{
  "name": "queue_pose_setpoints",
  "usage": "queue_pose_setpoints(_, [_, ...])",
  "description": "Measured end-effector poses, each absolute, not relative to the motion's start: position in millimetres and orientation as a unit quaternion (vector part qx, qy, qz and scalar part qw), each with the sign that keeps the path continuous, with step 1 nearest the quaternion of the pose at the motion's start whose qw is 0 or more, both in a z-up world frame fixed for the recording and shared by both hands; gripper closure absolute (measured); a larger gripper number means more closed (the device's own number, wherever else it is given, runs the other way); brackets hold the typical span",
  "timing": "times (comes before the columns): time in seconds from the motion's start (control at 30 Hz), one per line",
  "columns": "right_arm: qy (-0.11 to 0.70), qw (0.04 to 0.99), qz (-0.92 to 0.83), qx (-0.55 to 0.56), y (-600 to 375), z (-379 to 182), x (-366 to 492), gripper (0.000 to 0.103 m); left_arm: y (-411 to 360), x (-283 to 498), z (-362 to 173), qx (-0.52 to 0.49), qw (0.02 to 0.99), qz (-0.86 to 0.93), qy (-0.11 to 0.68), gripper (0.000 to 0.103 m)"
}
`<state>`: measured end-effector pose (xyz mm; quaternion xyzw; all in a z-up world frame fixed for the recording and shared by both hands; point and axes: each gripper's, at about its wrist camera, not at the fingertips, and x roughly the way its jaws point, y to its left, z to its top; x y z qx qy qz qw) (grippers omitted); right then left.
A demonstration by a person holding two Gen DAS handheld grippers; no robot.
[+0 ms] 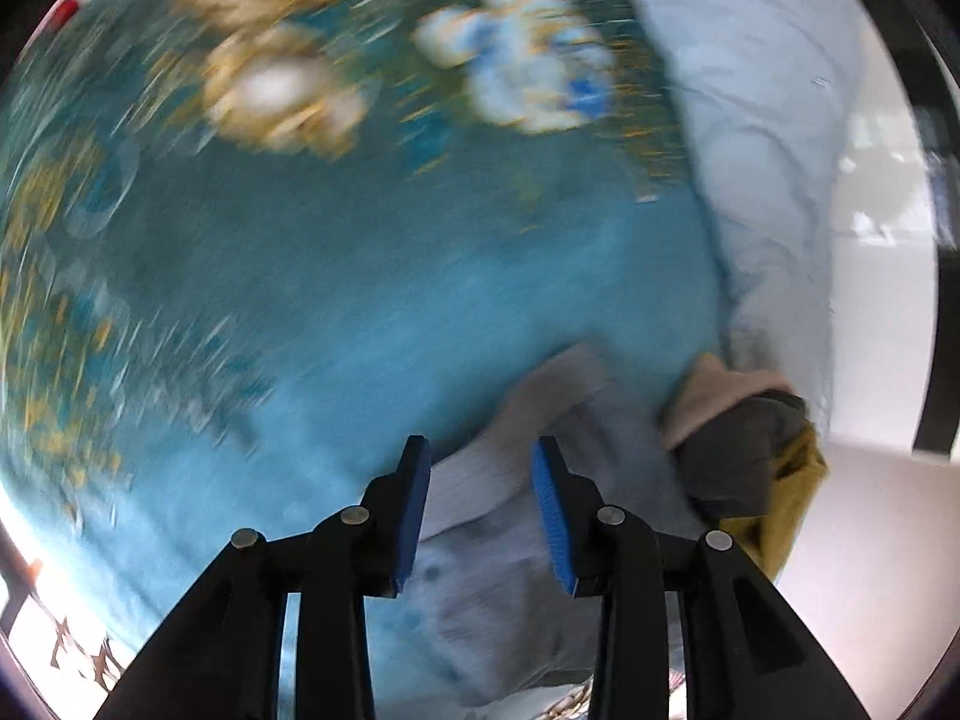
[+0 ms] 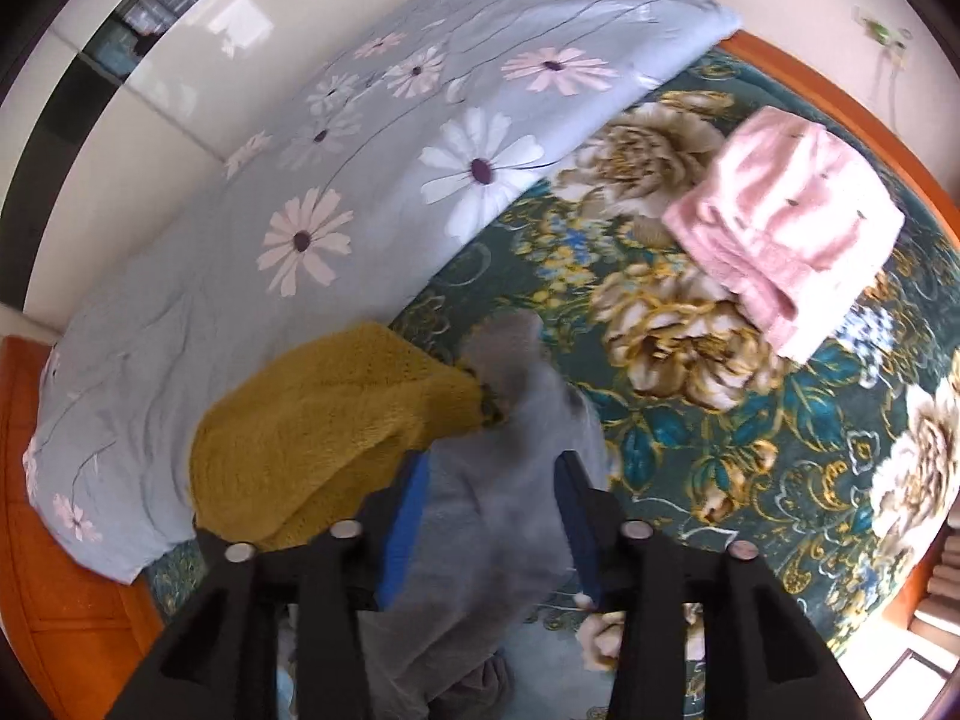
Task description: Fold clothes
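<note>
A grey garment point(image 2: 510, 480) lies on the teal floral bedspread point(image 2: 720, 450), reaching between the fingers of my right gripper point(image 2: 495, 516), which is open just above it. A mustard fleece garment point(image 2: 336, 426) lies to its left, partly on the quilt. In the blurred left wrist view, my left gripper point(image 1: 480, 498) is open over a pale grey-blue garment point(image 1: 498, 540). To its right sits a small heap of beige, dark grey and mustard clothes point(image 1: 744, 438).
A folded light blue quilt with daisies point(image 2: 360, 180) lies along the bed's left side. A folded pink towel-like garment point(image 2: 786, 216) rests at the far right. The orange wooden bed frame point(image 2: 54, 540) rims the mattress. White wall and floor lie beyond.
</note>
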<state>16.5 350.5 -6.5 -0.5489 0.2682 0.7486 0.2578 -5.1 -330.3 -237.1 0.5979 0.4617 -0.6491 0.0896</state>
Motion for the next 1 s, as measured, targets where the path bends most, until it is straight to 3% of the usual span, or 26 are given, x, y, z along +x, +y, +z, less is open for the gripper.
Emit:
queue_pose_setpoints(0.13, [0.301,0.283,0.708,-0.573,353.3,-37.3,57.1,0.055,-319.0,27.7,-271.0,0.623,0.109,-0.602,0.488,0.066])
queue_pose_setpoints(0.3, [0.284,0.223,0.606,-0.709,303.2,-133.8,90.2,0.055,-288.0,42.7,-294.6,0.651,0.111,-0.555,0.505,0.062])
queue_pose_setpoints(0.53, [0.192,0.105,0.531,-0.819,197.9,-241.6,93.9,0.055,-283.6,35.6,-263.7,0.668,0.107,-0.579,0.455,0.062])
queue_pose_setpoints(0.73, [0.175,0.117,0.534,-0.819,178.9,-279.7,83.7,0.055,-303.6,51.2,-236.2,0.664,0.138,-0.590,0.438,0.062])
queue_pose_setpoints(0.77, [0.180,0.123,0.534,-0.817,179.1,-282.7,83.2,0.057,-305.2,52.1,-235.8,0.664,0.144,-0.589,0.438,0.062])
queue_pose_setpoints(0.83, [0.206,0.123,0.536,-0.809,179.0,-283.2,83.0,0.085,-308.6,53.9,-235.0,0.664,0.155,-0.586,0.437,0.062])
queue_pose_setpoints(1.0, [0.210,0.081,0.564,-0.795,174.0,-252.5,78.8,0.091,-307.5,56.7,-246.7,0.667,0.168,-0.571,0.449,0.062])
